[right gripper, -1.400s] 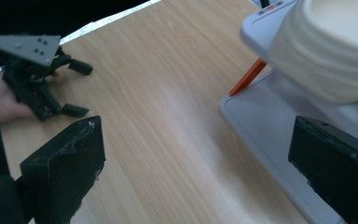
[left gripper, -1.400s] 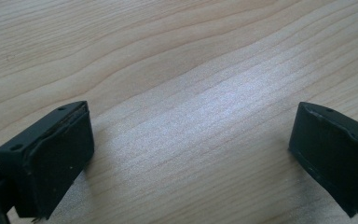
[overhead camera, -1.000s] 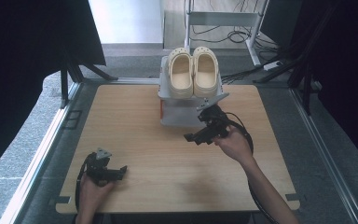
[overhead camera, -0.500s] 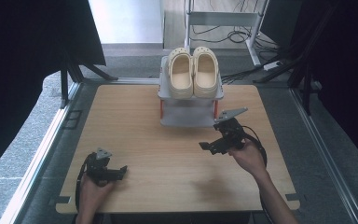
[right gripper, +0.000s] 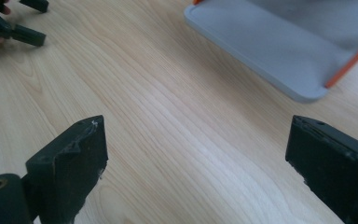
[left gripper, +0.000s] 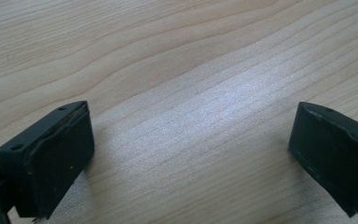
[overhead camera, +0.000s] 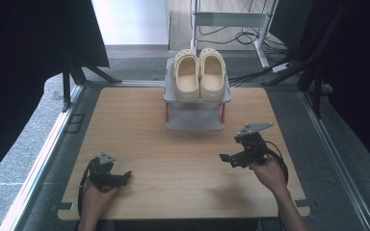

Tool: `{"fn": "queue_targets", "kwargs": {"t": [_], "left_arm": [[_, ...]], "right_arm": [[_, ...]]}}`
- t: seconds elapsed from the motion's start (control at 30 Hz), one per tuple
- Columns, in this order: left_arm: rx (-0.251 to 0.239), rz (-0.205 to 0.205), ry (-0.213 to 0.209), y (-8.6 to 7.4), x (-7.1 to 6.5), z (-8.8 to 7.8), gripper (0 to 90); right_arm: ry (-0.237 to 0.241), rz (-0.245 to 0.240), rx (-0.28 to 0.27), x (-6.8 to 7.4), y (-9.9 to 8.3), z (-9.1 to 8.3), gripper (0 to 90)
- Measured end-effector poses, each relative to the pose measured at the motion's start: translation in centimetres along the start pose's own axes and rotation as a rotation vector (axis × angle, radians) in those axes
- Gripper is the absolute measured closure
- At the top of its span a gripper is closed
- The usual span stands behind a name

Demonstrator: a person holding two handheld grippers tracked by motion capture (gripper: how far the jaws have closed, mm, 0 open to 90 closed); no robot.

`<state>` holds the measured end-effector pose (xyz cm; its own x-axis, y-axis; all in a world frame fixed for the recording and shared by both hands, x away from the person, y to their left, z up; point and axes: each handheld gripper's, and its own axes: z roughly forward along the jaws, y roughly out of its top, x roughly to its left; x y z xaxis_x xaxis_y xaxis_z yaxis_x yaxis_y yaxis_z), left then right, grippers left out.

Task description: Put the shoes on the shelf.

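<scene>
Resting on the wooden table [overhead camera: 139, 125] near its front left corner, the left gripper [overhead camera: 125, 176] in the person's left hand [overhead camera: 95, 197], jaws spread wide with nothing between them but bare wood grain, as seen in the left gripper view [left gripper: 189, 140]. Held low at the right side of the table, the right gripper [overhead camera: 225, 158] in the right hand [overhead camera: 270, 172], grey three-cornered plate on top, jaws likewise spread and empty, pointing toward the table's middle. Touching the wood or hovering just above it: hard to tell from the high view. Between its jaws in the right gripper view [right gripper: 193, 154], plain tabletop; beyond them at upper right, the grey base plate of the shoe rack [right gripper: 279, 51] with an orange post at its corner, and far off at upper left, the left gripper [right gripper: 9, 25].

Standing at the far middle of the table, the small grey two-level shoe rack [overhead camera: 194, 121], red-orange posts between its shelves. Sitting on its top shelf side by side, a pair of cream clogs [overhead camera: 200, 74], toes pointing away from the person, heels toward the front, the two touching or nearly so. Lower shelf bare grey. Rack well apart from the left gripper, nearer to the right one but not touching it.
</scene>
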<state>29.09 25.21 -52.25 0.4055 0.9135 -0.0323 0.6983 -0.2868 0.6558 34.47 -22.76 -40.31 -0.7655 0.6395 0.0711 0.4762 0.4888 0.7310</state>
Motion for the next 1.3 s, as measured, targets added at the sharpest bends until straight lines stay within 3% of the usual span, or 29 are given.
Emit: {"fn": "queue_targets", "kwargs": {"t": [0.5,0.77,1.0,1.1,1.23,1.3], "left_arm": [[0.0,-0.001,0.002,0.0,0.0,0.0,0.0],[0.0,-0.001,0.002,0.0,0.0,0.0,0.0],[0.0,-0.001,0.002,0.0,0.0,0.0,0.0],[0.0,-0.001,0.002,0.0,0.0,0.0,0.0],[0.001,0.0,0.002,0.0,0.0,0.0,0.0],[0.001,-0.001,0.003,0.0,0.0,0.0,0.0]], "right_arm": [[-0.053,0.075,-0.019,-0.6,-5.4,-0.5,5.1],[-0.052,0.096,-0.007,-0.3,-7.7,1.2,5.1],[-0.061,0.111,0.038,-0.1,-10.1,3.5,5.2],[-0.073,0.109,0.063,0.0,-10.8,4.2,4.0],[-0.116,0.071,0.029,0.4,-11.5,4.6,2.7],[-0.135,0.055,0.037,0.6,-11.5,4.7,2.3]]}}
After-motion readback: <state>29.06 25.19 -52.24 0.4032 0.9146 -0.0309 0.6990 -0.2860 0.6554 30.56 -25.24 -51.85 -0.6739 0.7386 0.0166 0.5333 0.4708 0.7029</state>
